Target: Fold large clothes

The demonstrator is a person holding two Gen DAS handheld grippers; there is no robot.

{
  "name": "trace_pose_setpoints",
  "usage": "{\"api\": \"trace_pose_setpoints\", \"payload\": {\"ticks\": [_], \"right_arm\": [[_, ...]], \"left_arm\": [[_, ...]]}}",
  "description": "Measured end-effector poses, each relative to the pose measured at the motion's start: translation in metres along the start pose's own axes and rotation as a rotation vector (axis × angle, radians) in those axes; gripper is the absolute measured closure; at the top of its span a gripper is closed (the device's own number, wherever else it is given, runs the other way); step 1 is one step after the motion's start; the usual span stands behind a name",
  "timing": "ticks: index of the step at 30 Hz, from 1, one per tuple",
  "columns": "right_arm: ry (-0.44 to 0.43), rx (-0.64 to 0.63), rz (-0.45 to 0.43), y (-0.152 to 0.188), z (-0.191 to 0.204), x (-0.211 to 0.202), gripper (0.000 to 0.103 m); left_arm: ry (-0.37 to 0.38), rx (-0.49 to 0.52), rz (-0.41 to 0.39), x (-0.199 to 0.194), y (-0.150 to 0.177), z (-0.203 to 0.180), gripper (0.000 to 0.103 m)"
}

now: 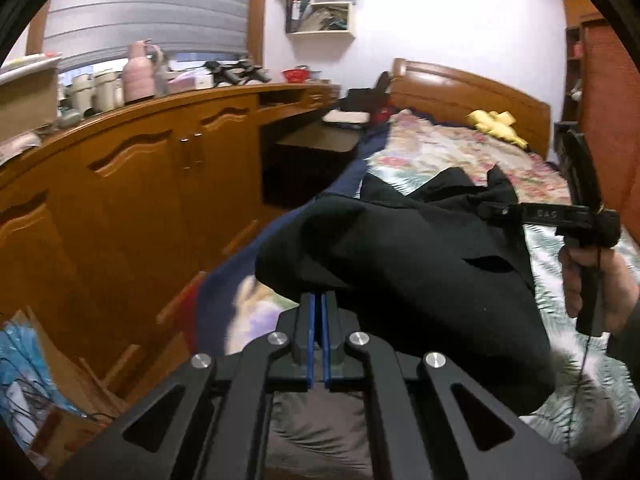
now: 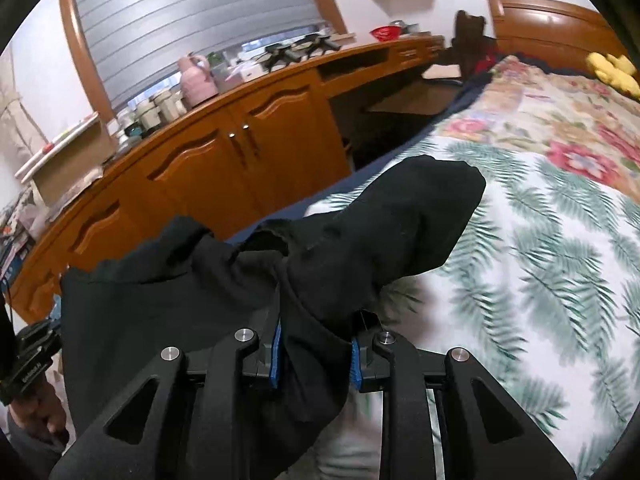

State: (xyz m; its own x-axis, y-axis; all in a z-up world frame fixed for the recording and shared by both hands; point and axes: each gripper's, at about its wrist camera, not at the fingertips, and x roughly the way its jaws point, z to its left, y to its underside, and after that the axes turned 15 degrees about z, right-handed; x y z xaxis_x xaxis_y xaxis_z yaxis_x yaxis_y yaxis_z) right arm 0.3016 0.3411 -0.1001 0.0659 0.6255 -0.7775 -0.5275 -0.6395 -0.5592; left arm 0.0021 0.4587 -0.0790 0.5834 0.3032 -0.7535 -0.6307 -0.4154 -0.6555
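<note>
A large black garment (image 1: 420, 264) hangs in the air above the bed, stretched between both grippers. My left gripper (image 1: 319, 300) is shut on one edge of it, its blue pads (image 1: 312, 332) pressed together under the cloth. In the right wrist view the same black garment (image 2: 360, 236) bunches thickly between the blue pads (image 2: 277, 356) of my right gripper (image 2: 316, 344), which is shut on that thick fold. The right gripper (image 1: 496, 210) also shows in the left wrist view at the right, held by a hand (image 1: 592, 284).
The bed (image 2: 540, 240) has a leaf-and-flower quilt, a yellow cloth (image 1: 496, 122) near the wooden headboard (image 1: 472, 92). A long wooden cabinet (image 1: 140, 184) with bottles and clutter on top runs along the left. A dark nightstand (image 1: 316, 140) stands between cabinet and bed.
</note>
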Motion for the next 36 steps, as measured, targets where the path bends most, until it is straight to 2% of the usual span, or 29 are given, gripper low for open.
{"api": "trace_pose_setpoints", "payload": {"ticks": [4,5,7,9,16,19,25,28,30,34,36], "right_arm": [[0.05,-0.02,0.054,-0.008,0.013,0.033,0.079],[0.085,-0.055,0.071,-0.005,0.018,0.041,0.078],[0.144,-0.092,0.113,0.002,0.024,0.054,0.073],[0.174,-0.092,0.116,0.008,0.02,0.057,0.071],[0.176,-0.061,0.164,0.021,0.003,0.052,0.064],[0.214,-0.099,0.146,0.03,0.011,0.038,0.063],[0.297,-0.195,0.066,0.046,0.049,0.015,0.063],[0.304,-0.215,0.015,0.054,0.064,0.007,0.063],[0.239,-0.245,0.02,0.057,0.076,0.006,0.063],[0.15,-0.294,0.103,0.065,0.091,0.026,0.063],[0.145,-0.297,0.236,0.069,0.094,0.059,0.062]], "left_arm": [[-0.022,-0.026,0.063,0.026,0.008,0.018,0.102],[-0.03,-0.031,0.084,0.034,0.013,0.021,0.102],[-0.05,-0.028,0.099,0.042,0.019,0.023,0.102],[-0.072,-0.024,0.102,0.047,0.023,0.021,0.102],[-0.102,-0.021,0.143,0.059,0.033,0.023,0.102],[-0.068,-0.022,0.172,0.057,0.041,0.026,0.101],[-0.057,-0.039,0.18,0.043,0.062,0.031,0.098],[-0.046,-0.036,0.16,0.029,0.07,0.028,0.096],[-0.032,-0.042,0.133,0.017,0.073,0.026,0.095],[-0.001,-0.038,0.09,-0.005,0.074,0.017,0.089],[-0.001,-0.035,0.066,-0.013,0.07,0.012,0.083]]}}
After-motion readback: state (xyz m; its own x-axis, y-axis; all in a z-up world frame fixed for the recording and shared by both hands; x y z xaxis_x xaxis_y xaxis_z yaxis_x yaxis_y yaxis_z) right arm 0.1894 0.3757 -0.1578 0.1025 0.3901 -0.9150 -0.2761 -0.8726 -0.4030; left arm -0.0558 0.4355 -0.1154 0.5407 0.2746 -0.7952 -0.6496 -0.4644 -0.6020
